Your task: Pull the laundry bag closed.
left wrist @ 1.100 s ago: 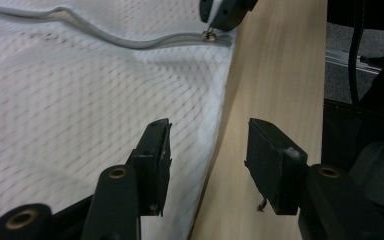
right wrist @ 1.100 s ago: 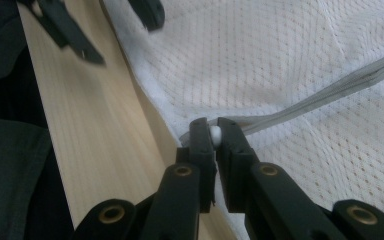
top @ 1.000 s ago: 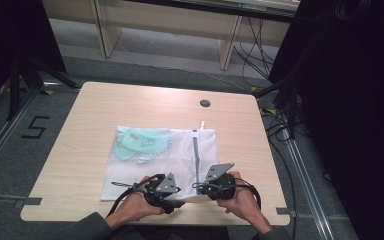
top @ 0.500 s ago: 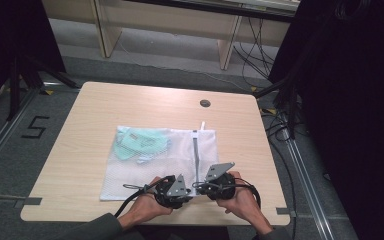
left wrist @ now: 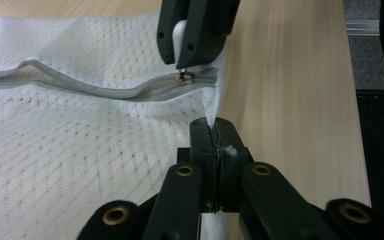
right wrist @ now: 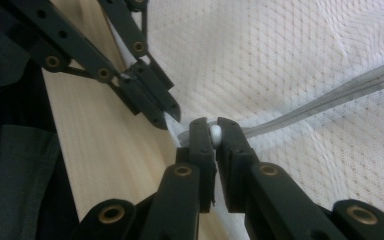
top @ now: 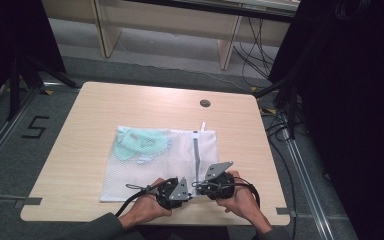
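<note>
The right gripper (right wrist: 213, 134) had its jaws pinched on the small white zip pull (right wrist: 215, 133) at the near end of the zip (left wrist: 80, 85). The left gripper (left wrist: 214, 134) had its jaws pressed together on the bag's (top: 145, 170) mesh edge, right beside the zip end. Both grippers sat close together at the near edge of the table (top: 80, 125), one in each hand. The white mesh bag lay flat in the middle of the table, with green cloth (top: 142, 142) inside it at the far left corner. A second before, the left gripper was farther left, away from the zip. It had since moved in next to the right gripper and grabbed the mesh. That likely meant the bag was now held down, so the pull could be slid along the zip without the bag sliding too. The zip ran away from the person toward the far side of the bag.
</note>
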Available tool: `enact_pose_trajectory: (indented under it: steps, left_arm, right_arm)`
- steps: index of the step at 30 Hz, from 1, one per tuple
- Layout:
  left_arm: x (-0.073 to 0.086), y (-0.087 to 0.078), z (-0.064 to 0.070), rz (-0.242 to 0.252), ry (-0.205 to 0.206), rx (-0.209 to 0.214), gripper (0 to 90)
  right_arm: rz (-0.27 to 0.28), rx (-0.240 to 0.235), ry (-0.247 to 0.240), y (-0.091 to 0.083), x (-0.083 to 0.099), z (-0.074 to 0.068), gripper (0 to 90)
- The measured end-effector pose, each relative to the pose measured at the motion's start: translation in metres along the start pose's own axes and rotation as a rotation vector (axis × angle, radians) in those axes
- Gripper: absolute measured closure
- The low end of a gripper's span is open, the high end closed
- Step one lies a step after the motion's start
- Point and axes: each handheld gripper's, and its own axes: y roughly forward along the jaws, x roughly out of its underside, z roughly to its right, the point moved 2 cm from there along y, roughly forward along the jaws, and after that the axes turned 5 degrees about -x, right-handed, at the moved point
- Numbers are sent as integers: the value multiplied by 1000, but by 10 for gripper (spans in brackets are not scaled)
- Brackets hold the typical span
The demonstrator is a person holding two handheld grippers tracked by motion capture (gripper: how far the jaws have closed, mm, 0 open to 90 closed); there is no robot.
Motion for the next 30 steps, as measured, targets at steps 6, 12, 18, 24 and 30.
enact_pose_trajectory:
  steps: [6,12,18,24,30]
  left_arm:
    - [0,1,4,2,7,30,887]
    - [1,1,4,-10,47,5,889]
    - [1,2,6,-2,4,39,888]
    - [0,1,5,-3,9,33,890]
    - [2,-2,3,-21,28,45,891]
  right_arm:
    - [-7,-26,5,2,1,6,866]
    - [-28,-42,13,5,2,9,867]
    - [-27,-67,50,6,2,11,867]
    - [-38,-70,52,10,1,14,867]
    - [-49,-81,57,14,0,17,867]
